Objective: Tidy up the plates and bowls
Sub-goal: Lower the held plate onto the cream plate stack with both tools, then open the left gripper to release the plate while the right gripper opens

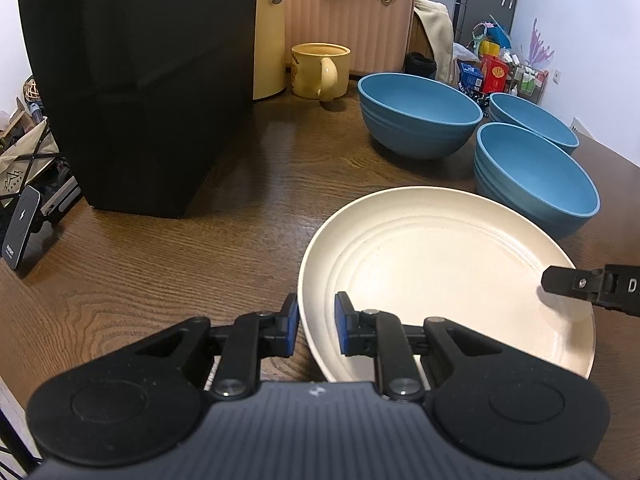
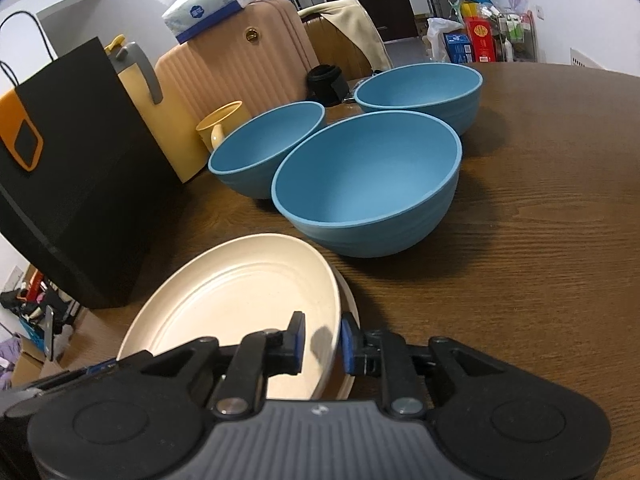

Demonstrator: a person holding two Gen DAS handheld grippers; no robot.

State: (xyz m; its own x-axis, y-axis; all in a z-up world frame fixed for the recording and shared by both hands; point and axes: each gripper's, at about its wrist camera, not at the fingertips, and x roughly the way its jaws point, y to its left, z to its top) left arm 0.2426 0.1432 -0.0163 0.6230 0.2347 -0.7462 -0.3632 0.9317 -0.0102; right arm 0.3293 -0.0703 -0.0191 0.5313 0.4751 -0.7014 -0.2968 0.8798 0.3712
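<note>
A cream plate point(image 1: 440, 272) lies on the wooden table point(image 1: 180, 248) in front of three blue bowls point(image 1: 420, 120) point(image 1: 532, 122) point(image 1: 532, 188). My left gripper point(image 1: 316, 322) straddles the plate's near left rim, one pad outside and one inside, pressing on it. A finger of my right gripper point(image 1: 560, 284) reaches over the plate's right edge. In the right wrist view the top plate point(image 2: 240, 300) rests on a second plate point(image 2: 351, 304). My right gripper point(image 2: 323, 336) has the top rim between its pads with a visible gap. The bowls point(image 2: 368, 184) point(image 2: 268, 148) point(image 2: 420, 92) stand upright and separate.
A tall black paper bag point(image 1: 136, 80) stands at the left. A yellow mug point(image 1: 316, 68), a cream kettle point(image 1: 268, 40) and a pink suitcase point(image 1: 348, 12) line the back. A tissue box point(image 2: 204, 4) sits on the suitcase. The table edge runs along the left.
</note>
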